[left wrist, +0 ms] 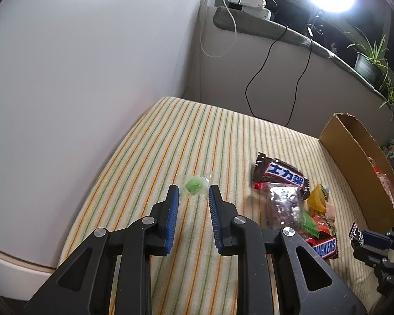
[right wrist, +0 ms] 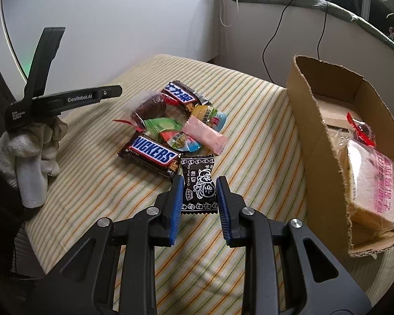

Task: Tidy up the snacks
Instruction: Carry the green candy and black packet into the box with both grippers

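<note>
1. We see a bed or cushion under a striped cloth [left wrist: 170, 136], cream with orange and green lines. We take the cardboard box [right wrist: 310, 120] at its right edge as our landmark.
2. Inside the box lie a wrapped slice of bread with pink print [right wrist: 373, 183] and a small red-wrapped snack [right wrist: 362, 131] behind it.
3. Left of the box, a little apart from it, sits a pile of snacks: a Snickers bar [right wrist: 152, 155] at the front, a second dark bar with blue lettering [right wrist: 181, 94] at the back, a clear pack of dark sweets [right wrist: 149, 107], a pink wrapper [right wrist: 205, 135] and several small bright packets.
4. Our right gripper [right wrist: 199, 183] points down at the front edge of the pile, on the side nearer the box. A black plum candy packet [right wrist: 198, 181] lies between its blue pads, which are clenched on the packet's two long edges.
5. Our left gripper [left wrist: 193, 193] is farther from the box, beyond the pile. A green candy in a clear wrapper [left wrist: 194, 185] lies at its fingertips, the wrapper's edges meeting the blue pads; whether they truly pinch it, we cannot tell.
6. In the right wrist view, a gloved hand [right wrist: 31, 152] holds the left gripper's handle.
</note>
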Demonstrator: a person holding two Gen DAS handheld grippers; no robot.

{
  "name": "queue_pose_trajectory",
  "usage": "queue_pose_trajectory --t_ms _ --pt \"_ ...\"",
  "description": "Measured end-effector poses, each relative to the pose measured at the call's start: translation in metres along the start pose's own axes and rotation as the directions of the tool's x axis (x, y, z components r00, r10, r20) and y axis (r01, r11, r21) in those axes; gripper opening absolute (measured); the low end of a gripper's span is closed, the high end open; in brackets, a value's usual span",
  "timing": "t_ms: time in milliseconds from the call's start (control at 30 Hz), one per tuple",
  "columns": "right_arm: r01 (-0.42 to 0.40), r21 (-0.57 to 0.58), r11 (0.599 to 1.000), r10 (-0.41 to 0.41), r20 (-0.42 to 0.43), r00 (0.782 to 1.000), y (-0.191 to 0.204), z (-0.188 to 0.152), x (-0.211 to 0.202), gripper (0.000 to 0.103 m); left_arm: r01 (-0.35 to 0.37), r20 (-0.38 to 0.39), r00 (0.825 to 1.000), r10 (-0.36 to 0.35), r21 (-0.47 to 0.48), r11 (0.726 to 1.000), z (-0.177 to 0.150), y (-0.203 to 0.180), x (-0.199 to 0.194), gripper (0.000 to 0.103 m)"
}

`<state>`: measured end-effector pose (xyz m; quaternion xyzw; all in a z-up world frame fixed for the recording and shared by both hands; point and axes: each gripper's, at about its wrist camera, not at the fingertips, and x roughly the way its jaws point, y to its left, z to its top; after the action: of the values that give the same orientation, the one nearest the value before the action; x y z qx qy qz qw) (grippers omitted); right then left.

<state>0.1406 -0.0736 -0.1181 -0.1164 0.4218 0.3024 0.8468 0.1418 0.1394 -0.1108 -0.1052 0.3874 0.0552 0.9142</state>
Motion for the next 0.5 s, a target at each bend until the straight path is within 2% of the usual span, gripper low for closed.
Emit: queue_pose_trajectory --t_ms 233,500 --pt "-0.006 0.007 1.0 0.006 0.041 0.999 -0.004 0.003 -0.019 0.026 0.02 0.033 0.999 -0.021 0.024 1.0 0.007 -0.015 -0.015 0.022" --pt "0.004 0.035 0.999 -0.007 0.096 0.995 -0.022 0.004 -0.046 0.026 0.073 0.056 0.995 -0.077 0.083 0.994 0.018 -0.058 -0.023 0.022"
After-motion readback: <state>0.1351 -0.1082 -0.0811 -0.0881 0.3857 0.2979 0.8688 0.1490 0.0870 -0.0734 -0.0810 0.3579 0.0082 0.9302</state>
